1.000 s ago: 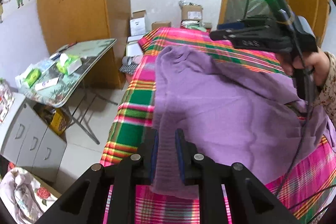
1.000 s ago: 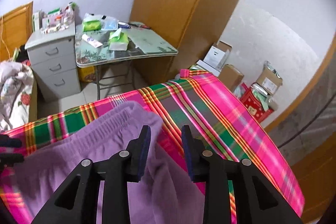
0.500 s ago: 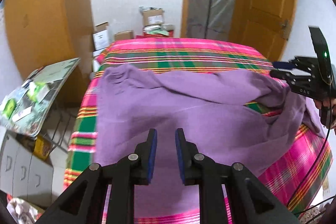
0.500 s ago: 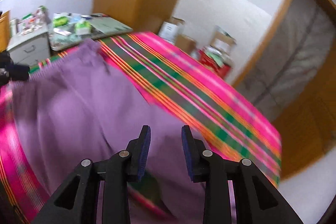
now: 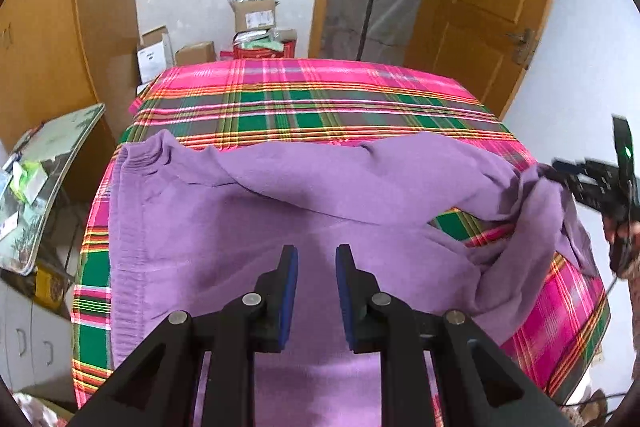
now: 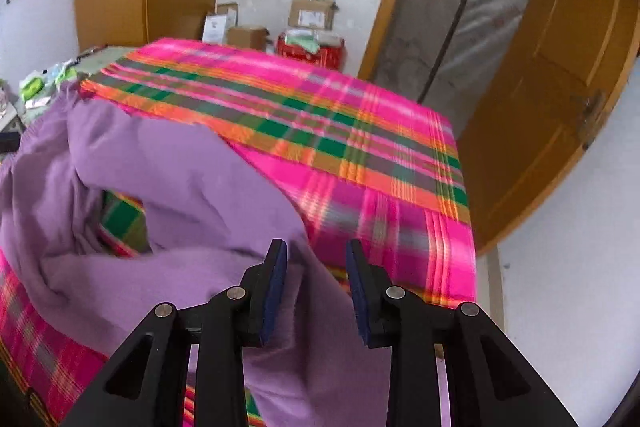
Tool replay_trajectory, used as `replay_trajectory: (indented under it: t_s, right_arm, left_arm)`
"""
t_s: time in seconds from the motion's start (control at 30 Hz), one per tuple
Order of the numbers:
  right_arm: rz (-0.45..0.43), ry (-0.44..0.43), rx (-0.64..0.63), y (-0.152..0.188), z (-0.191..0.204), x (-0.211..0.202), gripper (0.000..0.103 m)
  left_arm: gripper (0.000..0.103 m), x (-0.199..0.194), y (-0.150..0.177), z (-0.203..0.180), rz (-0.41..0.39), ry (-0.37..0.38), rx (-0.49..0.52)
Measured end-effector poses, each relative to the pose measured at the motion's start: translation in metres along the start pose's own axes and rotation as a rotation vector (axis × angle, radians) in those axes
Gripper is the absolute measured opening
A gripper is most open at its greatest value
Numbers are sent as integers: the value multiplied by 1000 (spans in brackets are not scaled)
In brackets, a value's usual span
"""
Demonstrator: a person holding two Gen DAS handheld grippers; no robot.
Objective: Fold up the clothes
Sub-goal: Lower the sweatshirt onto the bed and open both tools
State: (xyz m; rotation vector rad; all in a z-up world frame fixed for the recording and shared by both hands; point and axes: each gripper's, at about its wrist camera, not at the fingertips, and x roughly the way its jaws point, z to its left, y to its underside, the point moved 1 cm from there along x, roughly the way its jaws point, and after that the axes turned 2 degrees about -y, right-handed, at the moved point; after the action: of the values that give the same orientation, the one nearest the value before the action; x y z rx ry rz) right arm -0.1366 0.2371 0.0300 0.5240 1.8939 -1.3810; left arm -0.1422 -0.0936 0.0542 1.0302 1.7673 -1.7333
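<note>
A purple garment [image 5: 240,227] lies spread across a table under a pink and green plaid blanket [image 5: 320,107]. Its ribbed band [image 5: 134,163] sits at the far left corner. My left gripper [image 5: 316,259] hovers over the near middle of the garment, open, with nothing pinched between its blue pads. My right gripper [image 6: 316,255] is shut on a fold of the purple garment [image 6: 180,167], and cloth runs down through its jaws. In the left wrist view that right gripper [image 5: 560,165] is at the right edge, with the garment's end lifted up to it. A hand [image 5: 618,227] holds it.
A folding table [image 5: 52,155] with small packets stands to the left, with grey drawers [image 5: 24,339] below it. Cardboard boxes [image 5: 252,15] are stacked against the far wall. A wooden door [image 5: 480,7] is at the back right, and the blanket's far half [image 6: 360,147] is bare.
The right gripper has swept from the garment's left end to the table's right side, stretching the cloth out. The left gripper no longer has cloth between its pads and has shifted toward the middle.
</note>
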Motion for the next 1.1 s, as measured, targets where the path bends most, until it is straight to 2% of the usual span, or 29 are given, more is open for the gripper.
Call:
replay_trajectory:
  t_s: [0.27,0.53,0.93,1.1]
  right_arm:
    - [49,-115,2,26,7,0,32]
    - [36,-151,18,37,6,-5,32]
    - [23,-184,24,37,-2,-5,31]
    - [3,-223,34,26,-9,-13,31]
  left_arm:
    - [20,18,-13,3,10,12,-33]
    - [21,34,-21,2,34,8,-42]
    - [21,45,-29,-10,50,18,-25]
    - [21,45,-37,-7,42,36,-46]
